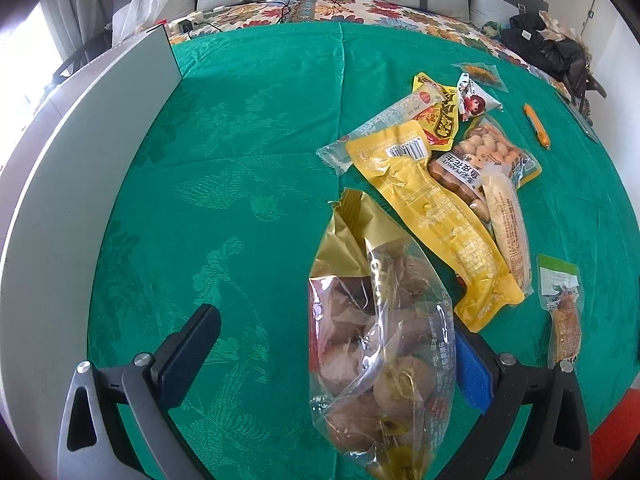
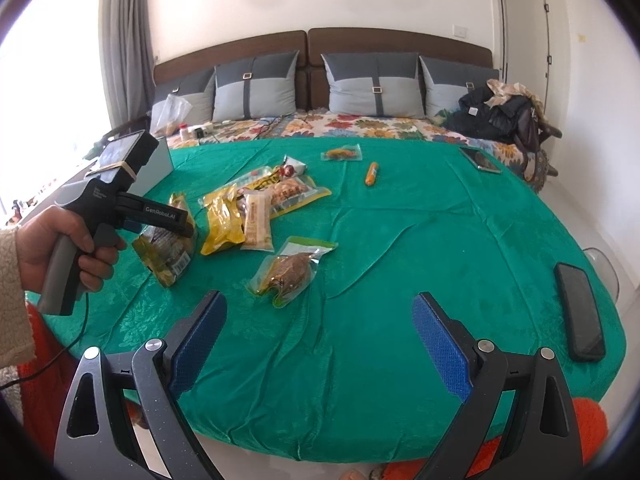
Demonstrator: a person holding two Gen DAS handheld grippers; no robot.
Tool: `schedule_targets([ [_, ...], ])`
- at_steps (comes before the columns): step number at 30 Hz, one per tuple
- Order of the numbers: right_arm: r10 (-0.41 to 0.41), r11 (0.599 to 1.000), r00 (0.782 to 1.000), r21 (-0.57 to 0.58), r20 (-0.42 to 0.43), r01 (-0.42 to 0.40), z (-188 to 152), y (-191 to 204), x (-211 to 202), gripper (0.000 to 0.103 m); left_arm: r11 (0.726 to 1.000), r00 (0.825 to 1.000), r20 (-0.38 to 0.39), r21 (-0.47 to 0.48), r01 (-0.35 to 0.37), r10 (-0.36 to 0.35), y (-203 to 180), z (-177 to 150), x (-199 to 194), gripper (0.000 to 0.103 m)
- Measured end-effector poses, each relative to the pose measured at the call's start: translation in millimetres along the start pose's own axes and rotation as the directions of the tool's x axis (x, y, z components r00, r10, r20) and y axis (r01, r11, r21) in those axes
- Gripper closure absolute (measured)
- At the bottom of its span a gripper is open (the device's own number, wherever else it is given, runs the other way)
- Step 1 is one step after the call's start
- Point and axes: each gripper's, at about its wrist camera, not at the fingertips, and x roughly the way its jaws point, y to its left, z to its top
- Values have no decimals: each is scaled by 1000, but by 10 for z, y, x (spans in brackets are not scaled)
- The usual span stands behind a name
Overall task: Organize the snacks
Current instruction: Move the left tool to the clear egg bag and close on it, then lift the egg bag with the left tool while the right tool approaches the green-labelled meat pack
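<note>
A clear and gold bag of brown round snacks (image 1: pixel 380 340) lies on the green cloth (image 1: pixel 248 160). My left gripper (image 1: pixel 332 356) is open around this bag, whose right edge sits close to the blue right pad (image 1: pixel 474 372). From the right wrist view, a hand holds the left gripper (image 2: pixel 184 228) over the same bag (image 2: pixel 168 248). A pile of snacks lies beyond: a yellow packet (image 1: pixel 424 208), a peanut pack (image 1: pixel 476 160) and a pale long bar (image 1: pixel 508 224). My right gripper (image 2: pixel 316 340) is open over bare cloth, nothing between its fingers.
A grey box (image 1: pixel 80 160) stands at the cloth's left edge. A green-topped packet (image 2: pixel 288 272), an orange sausage stick (image 2: pixel 372 174) and a small clear packet (image 2: pixel 342 154) lie apart. Two phones (image 2: pixel 580 308) (image 2: pixel 480 160) rest at the right. Pillows and a bed sit behind.
</note>
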Motion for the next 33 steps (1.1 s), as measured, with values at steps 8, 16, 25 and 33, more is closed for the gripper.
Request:
schedule_targets([
  [8,12,999,1000,-31,-11,-12,-7,74,48,7,989,1000,4,-145,21,-20,598,-35,-102,0],
  [16,7,999,1000,-50,3,-7,-3,102,17,7,964,995,30,-243,104,-100,898,-153,-249,0],
  [25,10,997,1000,-81,5,-9,-1,173,33,7,994,995,-30,-48,97,-98,329,-158,-125,0],
  [33,19,997,1000,-69,-4,-19,-13,141,41,7,999,996,-92,-45,-26,22,345,-307,228,0],
])
